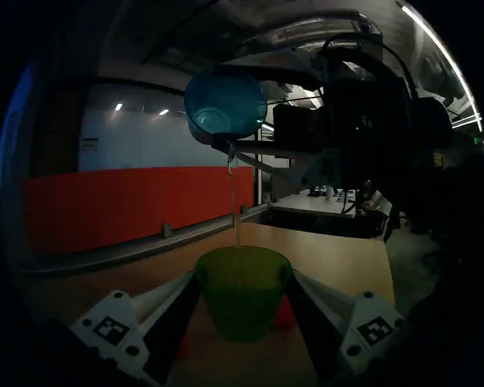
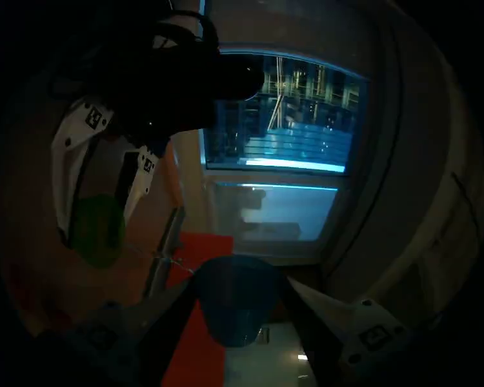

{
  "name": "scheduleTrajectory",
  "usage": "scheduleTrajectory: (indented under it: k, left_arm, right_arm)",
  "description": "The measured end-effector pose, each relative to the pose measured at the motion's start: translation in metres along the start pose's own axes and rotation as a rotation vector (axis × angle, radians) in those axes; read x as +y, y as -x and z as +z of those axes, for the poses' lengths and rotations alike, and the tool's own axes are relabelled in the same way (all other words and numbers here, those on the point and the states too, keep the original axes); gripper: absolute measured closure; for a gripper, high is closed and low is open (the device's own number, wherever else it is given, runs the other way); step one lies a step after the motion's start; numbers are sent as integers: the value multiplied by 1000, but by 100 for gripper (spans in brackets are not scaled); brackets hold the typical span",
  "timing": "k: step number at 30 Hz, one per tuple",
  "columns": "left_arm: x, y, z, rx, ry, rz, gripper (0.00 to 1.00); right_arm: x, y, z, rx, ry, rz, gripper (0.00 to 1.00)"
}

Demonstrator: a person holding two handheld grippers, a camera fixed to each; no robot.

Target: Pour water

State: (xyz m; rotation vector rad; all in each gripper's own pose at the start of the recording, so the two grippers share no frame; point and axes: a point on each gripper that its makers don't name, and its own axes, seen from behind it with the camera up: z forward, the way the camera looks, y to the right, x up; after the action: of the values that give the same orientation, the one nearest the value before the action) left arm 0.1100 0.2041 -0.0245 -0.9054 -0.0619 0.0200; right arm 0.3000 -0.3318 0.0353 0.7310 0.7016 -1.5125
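Note:
In the left gripper view a green cup (image 1: 243, 291) stands upright just above the wooden table (image 1: 345, 258), with my left gripper (image 1: 243, 308) shut on its sides. Above it a blue cup (image 1: 224, 105) is tipped mouth-down toward me, and a thin stream of water (image 1: 233, 206) falls from its rim into the green cup. The right gripper view is rolled on its side: my right gripper (image 2: 237, 303) is shut on the blue cup (image 2: 234, 298), and the green cup (image 2: 97, 231) sits farther off between the white fingers (image 2: 71, 161) of the left gripper.
A red wall panel (image 1: 132, 206) and a metal rail run behind the table. The dark body of the other gripper and the hand holding it (image 1: 371, 122) hang at upper right. A lit window (image 2: 287, 129) lies beyond in the right gripper view. The room is dim.

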Motion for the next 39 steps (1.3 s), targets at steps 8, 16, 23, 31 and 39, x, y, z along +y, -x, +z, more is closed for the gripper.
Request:
scheduleTrajectory:
  k: [8, 16, 23, 31, 39]
  left_arm:
    - [-1, -1, 1, 2, -2, 0, 14]
    - [-3, -2, 3, 3, -7, -1, 14]
    - [-3, -2, 3, 6, -8, -2, 14]
    - [-2, -4, 3, 8, -6, 0, 14]
    - [-2, -4, 1, 8, -6, 8, 14]
  right_arm:
    - [-1, -8, 2, 2, -2, -38, 8]
    - [0, -14, 4, 4, 7, -87, 8]
    - [0, -19, 3, 12, 9, -100, 8]
    - [-1, -13, 0, 20, 10, -25, 8]
    - [-2, -4, -6, 47, 8, 217, 8]
